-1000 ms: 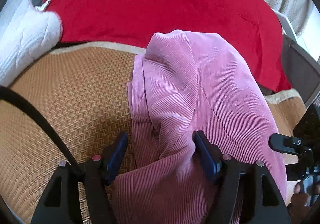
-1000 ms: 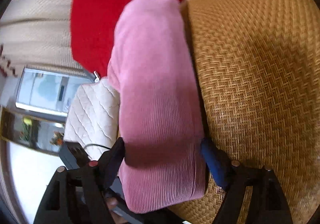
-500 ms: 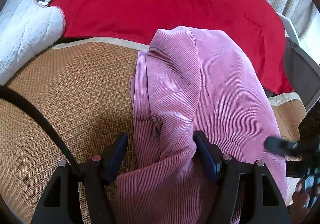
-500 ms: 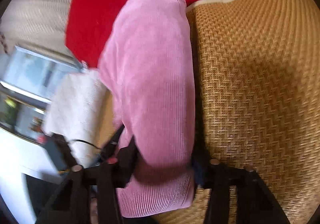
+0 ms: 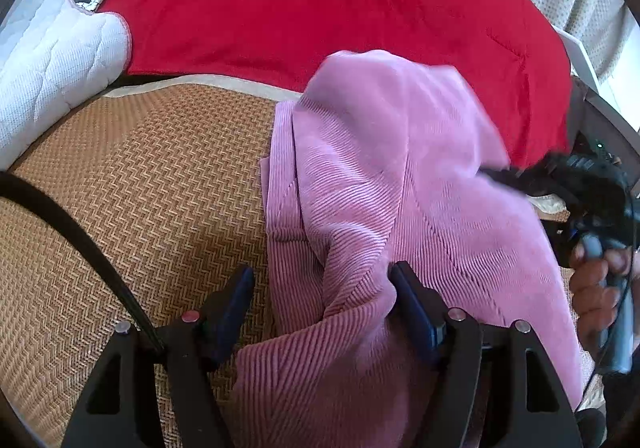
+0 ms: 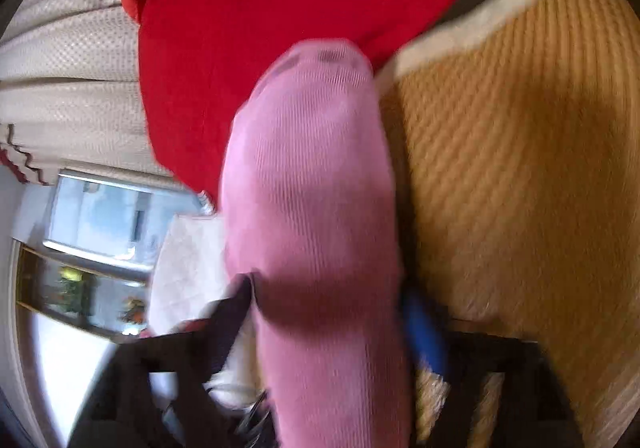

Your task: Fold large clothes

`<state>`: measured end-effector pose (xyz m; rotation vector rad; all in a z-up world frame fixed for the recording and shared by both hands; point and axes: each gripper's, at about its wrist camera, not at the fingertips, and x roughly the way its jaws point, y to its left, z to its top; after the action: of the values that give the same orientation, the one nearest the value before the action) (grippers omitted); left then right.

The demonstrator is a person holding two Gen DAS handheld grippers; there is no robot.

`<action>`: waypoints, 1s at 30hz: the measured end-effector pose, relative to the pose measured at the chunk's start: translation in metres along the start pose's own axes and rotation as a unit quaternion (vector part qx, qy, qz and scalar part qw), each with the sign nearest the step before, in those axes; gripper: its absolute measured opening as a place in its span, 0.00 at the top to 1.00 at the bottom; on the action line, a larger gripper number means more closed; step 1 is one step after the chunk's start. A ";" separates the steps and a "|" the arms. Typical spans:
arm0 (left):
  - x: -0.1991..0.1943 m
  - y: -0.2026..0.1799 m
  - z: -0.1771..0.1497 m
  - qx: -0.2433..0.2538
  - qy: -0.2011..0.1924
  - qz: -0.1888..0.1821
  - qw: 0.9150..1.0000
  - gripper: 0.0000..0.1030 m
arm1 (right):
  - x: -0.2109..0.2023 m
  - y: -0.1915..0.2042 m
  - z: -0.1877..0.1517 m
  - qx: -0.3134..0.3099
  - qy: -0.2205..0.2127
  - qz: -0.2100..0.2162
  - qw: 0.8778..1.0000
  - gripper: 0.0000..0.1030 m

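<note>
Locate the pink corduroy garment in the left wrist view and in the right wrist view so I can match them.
Left wrist view: the pink corduroy garment fills the centre and lower right, bunched between the left gripper fingers.
Right wrist view: it runs as a blurred vertical band through the centre, down between the right gripper fingers.
Shared landmark: the red blanket beyond it, bordering the woven mat.

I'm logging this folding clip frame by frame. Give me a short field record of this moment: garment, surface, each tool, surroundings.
garment: pink corduroy garment, bunched, lying on the mat
surface: woven straw mat
left tool: left tool open, fingers either side of a corduroy fold
right tool: right tool blurred, fingers astride the fabric, grip unclear
behind: red quilt
left edge: white quilted pad
hand: person's right hand gripping a handle
</note>
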<state>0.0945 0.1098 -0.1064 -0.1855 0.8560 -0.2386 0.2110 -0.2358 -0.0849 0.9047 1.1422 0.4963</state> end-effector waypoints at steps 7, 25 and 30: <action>-0.003 -0.002 -0.001 -0.002 -0.001 0.002 1.000 0.28 | 0.006 0.007 0.008 0.000 0.006 0.030 1.000 0.35; -0.012 -0.008 -0.003 -0.006 -0.004 -0.001 1.000 0.28 | 0.057 0.021 0.040 0.024 0.003 0.039 0.999 0.24; -0.012 -0.008 -0.003 -0.010 -0.003 0.000 1.000 0.28 | 0.036 0.028 -0.014 -0.016 0.014 0.009 1.000 0.21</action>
<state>0.0838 0.1055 -0.0974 -0.2056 0.8522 -0.2297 0.2137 -0.1882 -0.0844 0.8830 1.1485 0.5414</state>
